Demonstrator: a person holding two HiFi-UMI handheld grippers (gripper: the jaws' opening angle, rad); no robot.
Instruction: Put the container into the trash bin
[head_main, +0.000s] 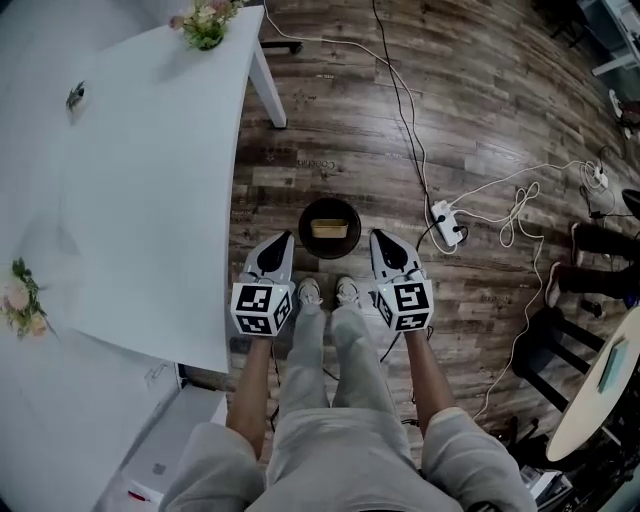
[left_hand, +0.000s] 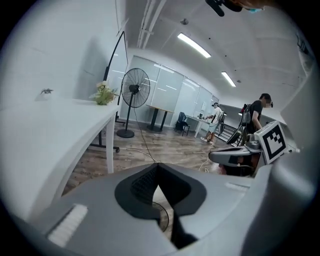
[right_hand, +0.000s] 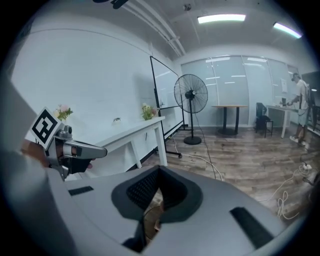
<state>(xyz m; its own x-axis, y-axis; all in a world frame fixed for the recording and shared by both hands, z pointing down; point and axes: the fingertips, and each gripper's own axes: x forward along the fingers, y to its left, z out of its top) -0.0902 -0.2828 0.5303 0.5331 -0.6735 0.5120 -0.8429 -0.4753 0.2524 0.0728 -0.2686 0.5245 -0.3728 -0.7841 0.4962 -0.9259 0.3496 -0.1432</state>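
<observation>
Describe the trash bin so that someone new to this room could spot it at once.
From the big white table on the left of the head view, look to the wooden floor beside its right edge. There, just ahead of the person's shoes, stands the trash bin. It is the only round, dark tub there, with a tan container inside.

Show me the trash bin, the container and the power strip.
trash bin (head_main: 303, 230), head view, its dark left rim.
container (head_main: 331, 228), head view, the tan middle, inside the bin.
power strip (head_main: 446, 222), head view, its white body's middle.
</observation>
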